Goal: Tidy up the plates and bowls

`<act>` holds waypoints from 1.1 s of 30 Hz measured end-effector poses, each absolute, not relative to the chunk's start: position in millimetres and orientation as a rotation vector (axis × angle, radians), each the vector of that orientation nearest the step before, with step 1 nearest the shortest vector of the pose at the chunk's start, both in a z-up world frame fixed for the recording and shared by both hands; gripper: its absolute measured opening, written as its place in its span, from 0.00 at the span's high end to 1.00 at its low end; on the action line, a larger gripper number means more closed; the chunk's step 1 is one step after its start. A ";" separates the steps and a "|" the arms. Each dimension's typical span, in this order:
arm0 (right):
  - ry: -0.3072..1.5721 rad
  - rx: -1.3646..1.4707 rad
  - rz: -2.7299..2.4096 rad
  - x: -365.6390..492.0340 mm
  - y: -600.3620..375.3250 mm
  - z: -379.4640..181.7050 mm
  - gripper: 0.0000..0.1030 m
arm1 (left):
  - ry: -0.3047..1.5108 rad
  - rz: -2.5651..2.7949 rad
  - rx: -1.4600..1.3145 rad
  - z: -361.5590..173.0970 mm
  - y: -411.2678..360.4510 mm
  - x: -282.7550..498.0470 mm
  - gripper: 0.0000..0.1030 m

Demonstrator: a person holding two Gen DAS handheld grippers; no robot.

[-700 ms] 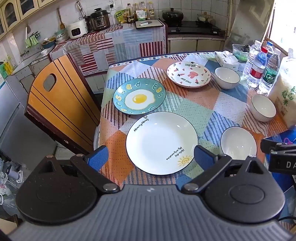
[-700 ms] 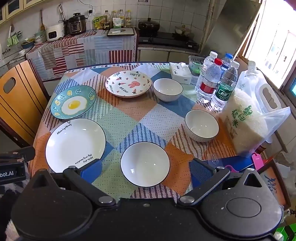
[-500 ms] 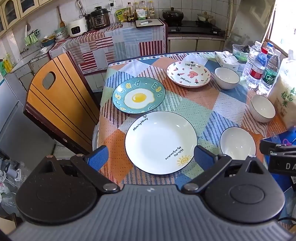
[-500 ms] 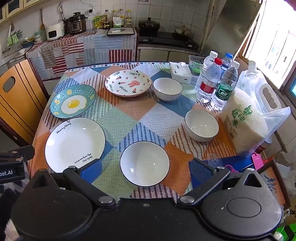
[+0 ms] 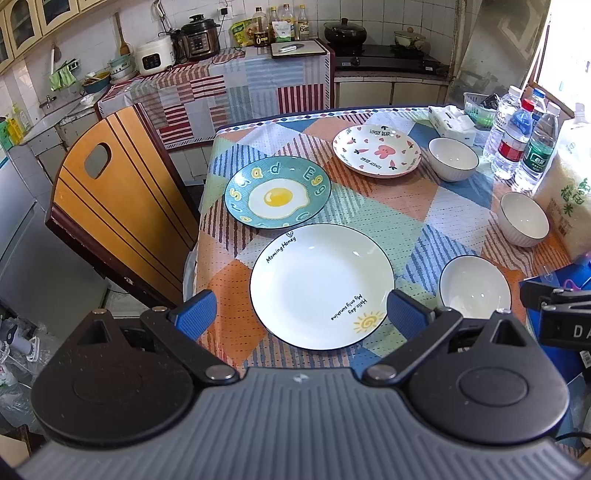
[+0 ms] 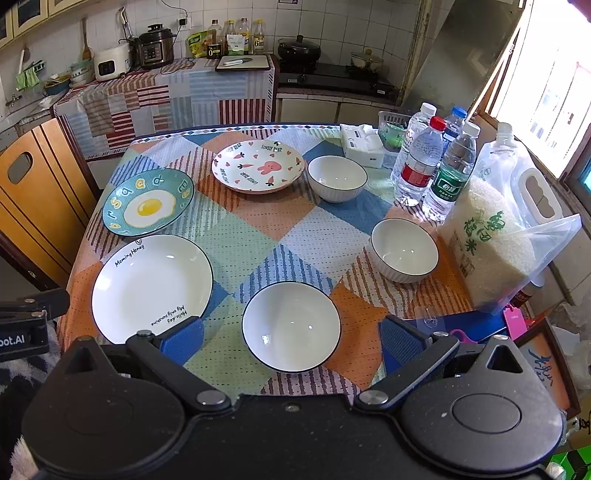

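White tiled wall (image 6: 332,22) backed a counter draped in striped patchwork cloth (image 6: 166,96). Wooden chair (image 5: 114,206) stood at the table's left. Bright daylight entered through the right-hand window (image 6: 554,85).

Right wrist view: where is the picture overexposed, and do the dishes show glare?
Right wrist view: the window is blown out white; small highlights sit inside the nearest bowl. Left wrist view: the window is also washed out, and the white plate shows faint glints only.

Three plates (image 6: 152,288) left, three white bowls (image 6: 291,325) right, all separate, upright
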State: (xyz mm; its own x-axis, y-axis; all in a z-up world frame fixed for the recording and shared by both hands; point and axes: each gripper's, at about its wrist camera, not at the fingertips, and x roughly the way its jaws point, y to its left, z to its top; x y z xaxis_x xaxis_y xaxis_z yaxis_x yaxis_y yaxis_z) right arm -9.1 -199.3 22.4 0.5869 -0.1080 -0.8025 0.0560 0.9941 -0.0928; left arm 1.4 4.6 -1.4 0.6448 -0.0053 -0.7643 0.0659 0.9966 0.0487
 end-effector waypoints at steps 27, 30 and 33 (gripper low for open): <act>0.947 -0.073 -0.101 -11.3 -199.4 16.4 0.00 | 0.870 -0.045 0.034 -4.5 11.4 -1.6 0.03; 0.947 -0.074 -0.101 -11.3 -199.2 16.4 0.00 | 0.877 -0.046 0.031 -6.6 11.6 -1.9 0.03; 0.946 -0.076 -0.101 -11.8 -200.2 16.0 0.00 | 0.883 -0.050 0.036 -8.6 10.8 -3.1 0.03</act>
